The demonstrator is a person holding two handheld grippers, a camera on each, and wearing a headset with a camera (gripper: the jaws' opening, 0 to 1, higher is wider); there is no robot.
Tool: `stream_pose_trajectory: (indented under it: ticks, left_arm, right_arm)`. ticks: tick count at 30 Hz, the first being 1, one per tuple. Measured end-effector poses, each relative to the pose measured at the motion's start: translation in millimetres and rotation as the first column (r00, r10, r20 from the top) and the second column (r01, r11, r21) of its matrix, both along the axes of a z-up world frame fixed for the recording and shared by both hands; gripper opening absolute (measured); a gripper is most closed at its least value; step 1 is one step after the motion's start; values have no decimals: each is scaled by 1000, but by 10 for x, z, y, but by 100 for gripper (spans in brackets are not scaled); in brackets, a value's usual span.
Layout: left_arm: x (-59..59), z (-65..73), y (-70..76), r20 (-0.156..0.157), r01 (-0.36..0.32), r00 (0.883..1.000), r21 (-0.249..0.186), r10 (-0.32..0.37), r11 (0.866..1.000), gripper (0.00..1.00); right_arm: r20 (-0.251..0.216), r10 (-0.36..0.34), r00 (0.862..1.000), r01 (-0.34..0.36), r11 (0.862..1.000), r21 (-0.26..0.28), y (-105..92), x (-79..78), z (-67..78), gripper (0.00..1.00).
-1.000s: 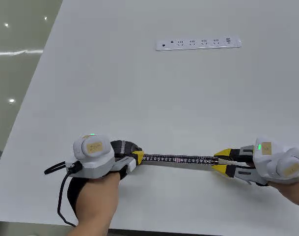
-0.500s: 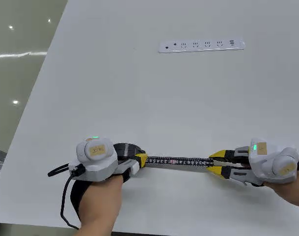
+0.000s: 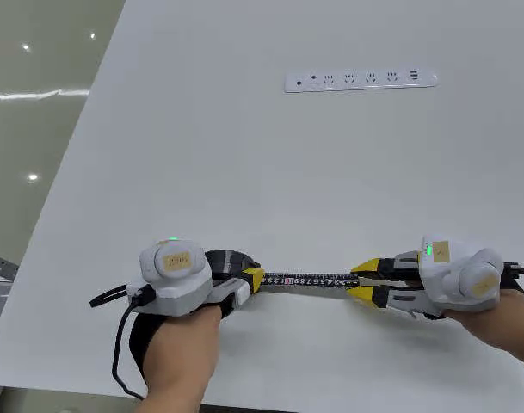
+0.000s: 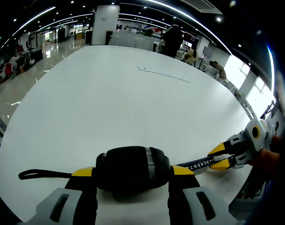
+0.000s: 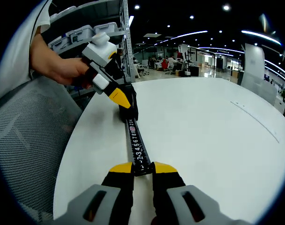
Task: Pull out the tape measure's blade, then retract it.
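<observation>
There the left gripper (image 4: 133,171) was, clamped hard on the tape (image 4: 133,161), black case squeezed between the yellow-tipped jaws, strap (image 4: 39,175) trailing off to one side. Out came the blade (image 3: 309,280), a short straight run just above the table (image 3: 244,155), and the right gripper (image 3: 365,280) had its jaws pinched shut on the far end. From the right gripper view, white digits read 2 up through 8 along the dark blade, with a red mark further on. Each gripper carried a tan sticker (image 3: 175,259) on top, writing too small to make out, and a green light.

The strip (image 3: 360,80) lay well away from all this. The tape sat far on the person's side of it and off to its left; the blade ran roughly parallel to it. Between strip and blade the white top lay bare. On the side away from the strip, the table's edge passed close under both hands, and its left edge ran near the tape
</observation>
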State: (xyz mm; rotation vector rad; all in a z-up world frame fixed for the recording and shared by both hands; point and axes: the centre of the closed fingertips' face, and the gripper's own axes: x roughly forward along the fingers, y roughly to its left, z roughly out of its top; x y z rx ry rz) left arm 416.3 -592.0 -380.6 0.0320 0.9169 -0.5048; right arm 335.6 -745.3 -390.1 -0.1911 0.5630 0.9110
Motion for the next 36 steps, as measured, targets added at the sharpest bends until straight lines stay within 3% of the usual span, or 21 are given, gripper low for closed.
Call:
stream_pose_trajectory:
  ticks: [16, 36]
  left_arm:
    - [0, 5, -6, -5, -7, 1000, -7, 7, 1000, 58]
    - [11, 4, -8, 3, -14, 1000, -1, 14, 1000, 60]
  right_arm:
    - [-19, 20, 1000, -19, 999, 41, 168, 89, -28, 13]
    - [-2, 14, 1000, -14, 1000, 26, 273, 130, -9, 12]
